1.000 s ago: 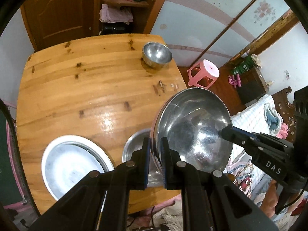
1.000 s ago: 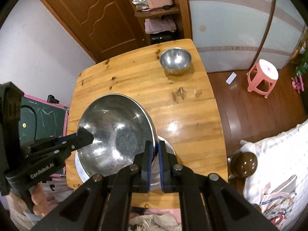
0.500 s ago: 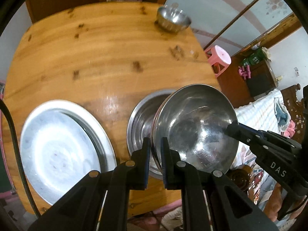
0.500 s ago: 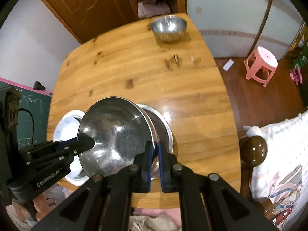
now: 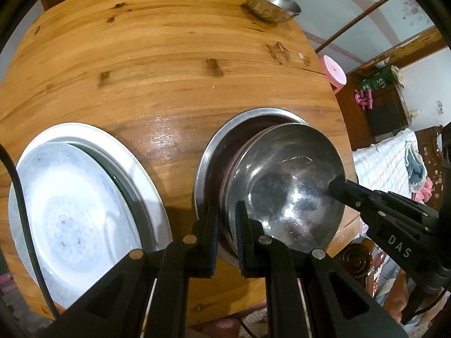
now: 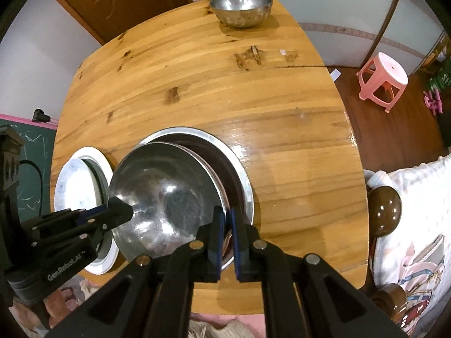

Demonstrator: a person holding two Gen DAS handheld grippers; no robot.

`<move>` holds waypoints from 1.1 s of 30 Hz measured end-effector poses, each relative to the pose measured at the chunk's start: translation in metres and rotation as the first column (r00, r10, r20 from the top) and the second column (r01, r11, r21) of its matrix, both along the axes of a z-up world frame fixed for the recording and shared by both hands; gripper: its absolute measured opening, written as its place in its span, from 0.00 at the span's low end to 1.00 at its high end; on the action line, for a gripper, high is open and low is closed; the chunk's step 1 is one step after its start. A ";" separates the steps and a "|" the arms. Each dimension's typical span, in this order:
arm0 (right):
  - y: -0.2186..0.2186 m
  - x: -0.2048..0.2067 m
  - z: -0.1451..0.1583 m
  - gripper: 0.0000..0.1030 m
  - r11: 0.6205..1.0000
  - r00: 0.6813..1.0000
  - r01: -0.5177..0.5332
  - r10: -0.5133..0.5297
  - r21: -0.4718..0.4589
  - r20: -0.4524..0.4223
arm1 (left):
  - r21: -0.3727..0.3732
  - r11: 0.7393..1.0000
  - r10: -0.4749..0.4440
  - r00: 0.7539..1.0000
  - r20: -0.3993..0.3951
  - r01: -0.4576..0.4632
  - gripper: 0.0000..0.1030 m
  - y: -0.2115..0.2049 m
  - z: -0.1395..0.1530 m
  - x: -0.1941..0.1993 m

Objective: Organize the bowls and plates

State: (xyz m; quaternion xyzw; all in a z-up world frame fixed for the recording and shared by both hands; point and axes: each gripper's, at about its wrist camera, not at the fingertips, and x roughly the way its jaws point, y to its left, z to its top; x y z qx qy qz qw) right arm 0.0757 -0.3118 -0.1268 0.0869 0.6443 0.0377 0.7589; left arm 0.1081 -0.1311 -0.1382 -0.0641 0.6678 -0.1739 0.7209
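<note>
Count on the table [image 5: 157,64]:

Steel bowls: three. One small bowl [image 5: 272,2] at the far edge. One held bowl [image 5: 284,186] near, tilted inside a wider basin [image 5: 214,152].

White plates: two, stacked at near left. The upper plate [image 5: 76,205] lies inside the lower plate [image 5: 138,157].

Grippers: two, the left gripper [image 5: 227,219] and right gripper [image 6: 226,225], one on each side of the held bowl's rim.

Pink stools: one stool [image 6: 383,79] on the floor, right.

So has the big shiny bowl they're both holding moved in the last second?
Yes. The big bowl came down toward the table, into the wider basin.
</note>
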 end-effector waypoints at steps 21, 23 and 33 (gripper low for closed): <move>0.008 0.011 -0.008 0.06 0.999 0.999 -0.032 0.032 -0.002 -0.030 | 0.007 1.000 -0.021 1.000 -0.018 0.021 0.34 0.000 0.003 0.006; 0.010 0.010 -0.007 0.07 0.999 0.998 -0.046 0.046 -0.007 -0.031 | 0.021 0.999 -0.035 0.999 -0.003 0.035 0.39 -0.003 0.007 0.004; 0.009 0.008 0.008 0.07 0.998 0.998 -0.062 0.062 -0.014 0.002 | 0.048 0.998 -0.048 0.995 0.085 0.044 0.65 -0.006 0.036 0.002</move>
